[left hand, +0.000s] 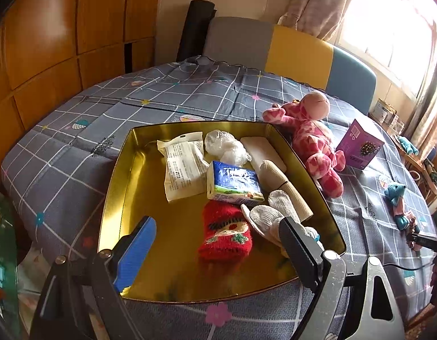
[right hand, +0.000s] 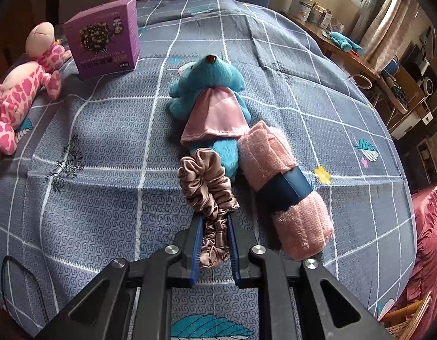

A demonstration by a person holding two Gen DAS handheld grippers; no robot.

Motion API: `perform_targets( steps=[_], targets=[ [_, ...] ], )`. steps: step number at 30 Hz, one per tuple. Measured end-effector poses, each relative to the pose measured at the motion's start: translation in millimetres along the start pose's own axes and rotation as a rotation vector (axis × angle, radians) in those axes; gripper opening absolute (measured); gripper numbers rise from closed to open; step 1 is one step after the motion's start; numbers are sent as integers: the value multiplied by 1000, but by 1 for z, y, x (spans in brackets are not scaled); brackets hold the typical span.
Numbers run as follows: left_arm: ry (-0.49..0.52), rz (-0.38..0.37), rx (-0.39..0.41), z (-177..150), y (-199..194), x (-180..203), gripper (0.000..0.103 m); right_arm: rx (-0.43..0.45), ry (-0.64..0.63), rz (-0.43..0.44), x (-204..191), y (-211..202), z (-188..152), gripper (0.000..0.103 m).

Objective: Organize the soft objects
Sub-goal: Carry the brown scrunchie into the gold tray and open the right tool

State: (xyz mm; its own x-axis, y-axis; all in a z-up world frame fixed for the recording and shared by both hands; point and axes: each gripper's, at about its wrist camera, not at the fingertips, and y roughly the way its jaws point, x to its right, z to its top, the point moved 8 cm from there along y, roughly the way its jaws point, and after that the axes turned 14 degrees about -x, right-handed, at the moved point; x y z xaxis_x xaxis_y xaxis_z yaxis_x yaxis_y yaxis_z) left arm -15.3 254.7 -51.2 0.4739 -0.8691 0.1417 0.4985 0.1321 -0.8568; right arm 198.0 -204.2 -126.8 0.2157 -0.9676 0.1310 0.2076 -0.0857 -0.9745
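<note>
Left gripper [left hand: 218,243] hovering over the near edge of the gold tin tray [left hand: 116,175] on the worktop, pitched down at a moderate slant, fingers [left hand: 139,250] spread wide with nothing between them. Inside the tray, toward its right side: red knitted sock [left hand: 227,235], tissue pack [left hand: 232,182], white gloves [left hand: 269,212]. Beyond the tray's right wall, pink spotted plush [left hand: 309,133] lying on the quilted cover, still to be sorted. Further right, near the worktop's right edge, right gripper [right hand: 215,235] angled steeply down, fingers [right hand: 197,240] clenched on the brown satin scrunchie [right hand: 207,192]. Scrunchie: very light, limp, slick fabric, probably prone to slipping; pinch across the bunched gathers, as here, likely the surest hold. Touching its far end, blue plush mouse [right hand: 212,85]; just beside on the right, rolled pink towel [right hand: 278,181], banded, soft but bulkier.
</note>
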Motion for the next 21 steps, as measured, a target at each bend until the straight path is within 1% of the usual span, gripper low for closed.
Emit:
perform_targets(
  steps=[3, 6, 10, 13, 15, 19, 21],
  targets=[
    [-4, -6, -4, -2, 1, -1, 89, 31, -11, 20, -8, -13, 0, 15],
    [-18, -7, -2, -2, 1, -6, 89, 74, -37, 47, -25, -31, 1, 15],
    [-55, 5, 1, -2, 1, -20, 89, 146, -104, 118, -66, -66, 3, 15],
    [-85, 18, 4, -2, 0, -33, 89, 186, -206, 208, -115, -92, 0, 15],
    [-100, 27, 7, -2, 0, -41, 89, 217, -303, 261, -157, -110, -4, 15],
    [-128, 36, 14, -2, -3, -52, 89, 251, -473, 378, -247, -141, -28, 15],
    [-133, 37, 18, -2, -5, -56, 89, 254, -561, 439, -288, -153, -42, 15]
  ],
)
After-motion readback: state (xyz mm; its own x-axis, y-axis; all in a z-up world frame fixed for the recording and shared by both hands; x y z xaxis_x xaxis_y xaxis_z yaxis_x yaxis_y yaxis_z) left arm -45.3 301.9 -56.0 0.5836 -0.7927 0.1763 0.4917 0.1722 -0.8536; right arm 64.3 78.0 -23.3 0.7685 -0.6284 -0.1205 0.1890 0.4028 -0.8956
